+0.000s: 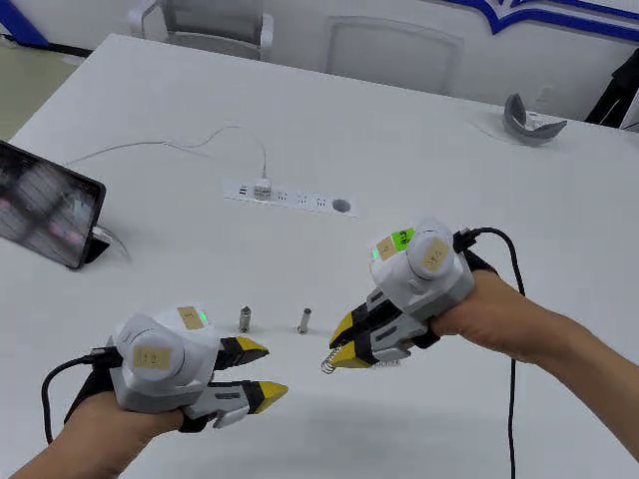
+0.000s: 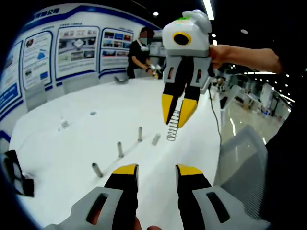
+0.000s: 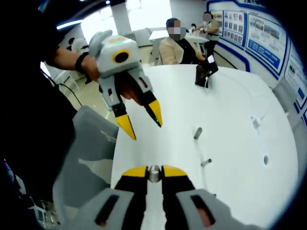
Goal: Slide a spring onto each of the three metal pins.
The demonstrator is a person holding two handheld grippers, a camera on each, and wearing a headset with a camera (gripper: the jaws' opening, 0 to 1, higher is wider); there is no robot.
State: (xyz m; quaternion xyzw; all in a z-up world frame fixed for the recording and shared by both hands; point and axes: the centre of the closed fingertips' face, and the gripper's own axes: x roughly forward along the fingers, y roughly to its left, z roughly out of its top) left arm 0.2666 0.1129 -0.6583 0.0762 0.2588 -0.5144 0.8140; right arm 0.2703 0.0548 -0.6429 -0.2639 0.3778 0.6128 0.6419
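spring pinched in the right gripper, close by the pins

the right gripper (image 1: 342,344) has its yellow tips closed on one end of a spring (image 1: 327,365). the free coils hang off the tips toward the white table (image 1: 399,150), and in the right gripper view the coil end sits tight between the jaws. the left gripper (image 1: 258,369) is spread wide and holds nothing.

a metal pin (image 1: 245,318) stands upright just beyond the left gripper's upper tip. a second pin (image 1: 305,320) stands just beside the spring, between the two grippers. in the left gripper view a short grey piece (image 2: 156,139) lies tilted under the hanging spring; through the fisheye i cannot tell whether it is a pin.

further back a white power strip (image 1: 290,198) lies across the table, with a thin cable (image 1: 170,145) running off to the left. a dark tablet (image 1: 45,205) leans at the left edge. a grey curved object (image 1: 529,120) sits far right, well apart from the work. a chair (image 1: 200,25) stands behind the table.
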